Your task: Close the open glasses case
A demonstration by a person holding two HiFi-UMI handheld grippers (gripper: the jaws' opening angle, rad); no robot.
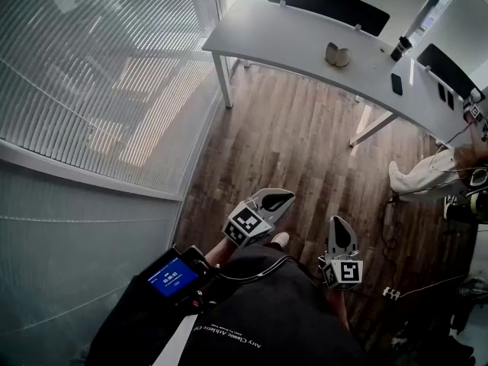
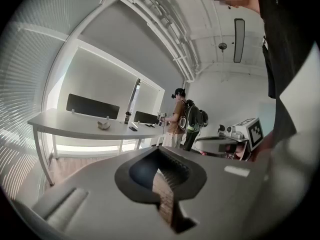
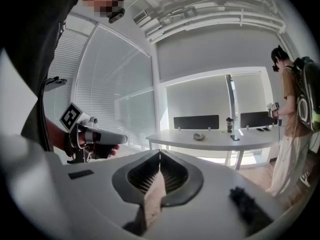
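glasses case [image 1: 337,54] beige, open; resting on white table [image 1: 282,33]

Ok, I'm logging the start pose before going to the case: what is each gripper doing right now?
Left gripper: closed, holding nothing.
Right gripper: closed, holding nothing.
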